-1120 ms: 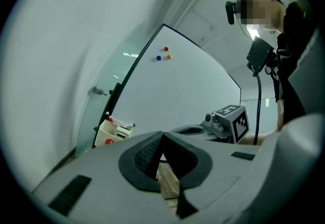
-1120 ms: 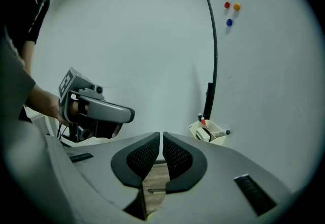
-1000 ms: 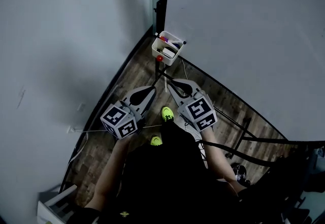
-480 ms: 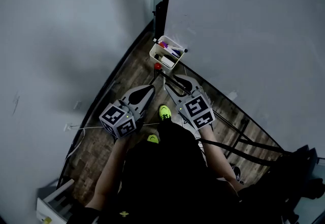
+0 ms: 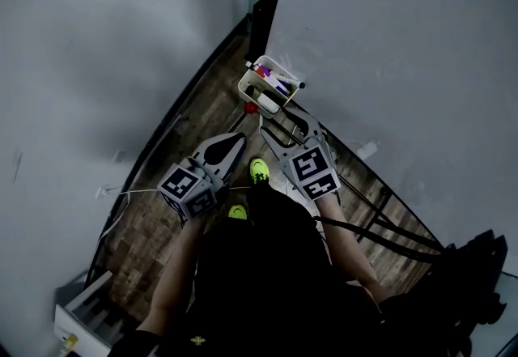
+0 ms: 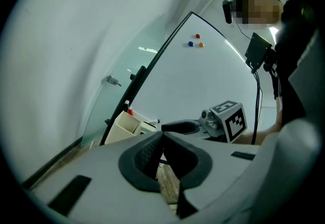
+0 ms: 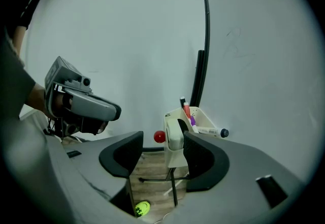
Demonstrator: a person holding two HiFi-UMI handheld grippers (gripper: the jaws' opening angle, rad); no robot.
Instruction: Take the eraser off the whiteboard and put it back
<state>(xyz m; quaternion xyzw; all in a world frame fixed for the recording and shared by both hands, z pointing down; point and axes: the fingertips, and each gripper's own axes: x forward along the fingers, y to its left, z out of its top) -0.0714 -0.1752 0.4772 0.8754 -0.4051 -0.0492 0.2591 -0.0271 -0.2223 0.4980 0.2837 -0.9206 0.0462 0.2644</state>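
Eraser [image 7: 173, 134] apparently in tray [image 7: 176, 158], just beyond right hand-held gripper [image 7: 161, 142], jaws just opening wide, empty

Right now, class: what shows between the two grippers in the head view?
The person's yellow-green shoe on the floor, in the head view, between the left gripper and the right gripper, whose jaws have just been opening, gripping nothing.
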